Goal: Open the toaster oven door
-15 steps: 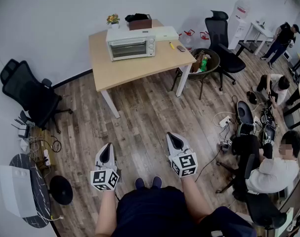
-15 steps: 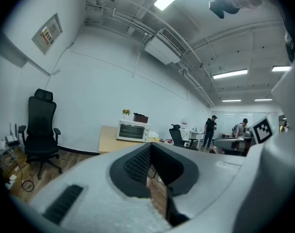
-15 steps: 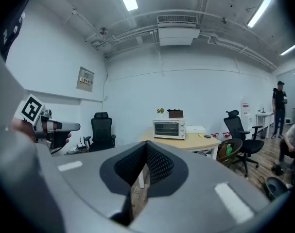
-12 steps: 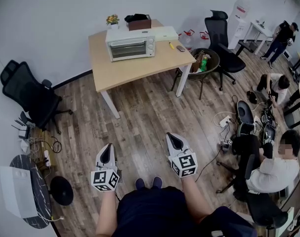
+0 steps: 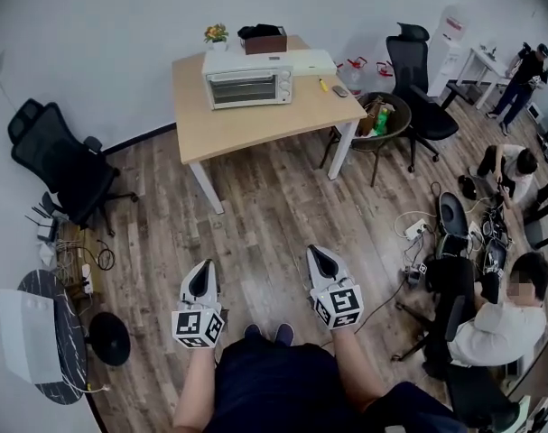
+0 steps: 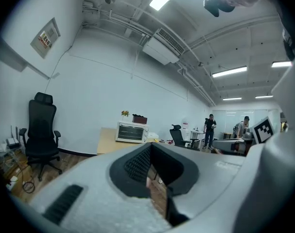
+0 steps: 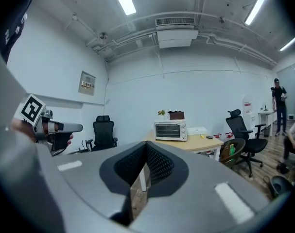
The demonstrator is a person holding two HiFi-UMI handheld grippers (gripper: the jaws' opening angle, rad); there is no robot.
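Head view: you stand on the wooden floor with both grippers held low in front of you, well apart from the toaster oven (image 5: 249,87). It sits at the far side of the light wooden table (image 5: 255,132) against the wall, its glass door shut, with a small potted plant (image 5: 217,34) just behind it. Your left gripper (image 5: 201,271) and right gripper (image 5: 320,256) sit side by side, tips pointing toward the table, each coming to a closed point. A black office chair (image 5: 61,165) stands by the wall to your left, and a seated person (image 5: 499,318) is at the right edge of the room. Left gripper view: the jaws are drawn together, leaving only a thin slit through which floor shows, and they hold nothing. The toaster oven appears small and distant on the table beyond the tips, door closed. Right gripper view: the jaws are likewise brought together, with a narrow sliver of floor visible between the ribbed pads and nothing gripped. The toaster oven stands far ahead, above the tips, and your left gripper shows at the left edge.
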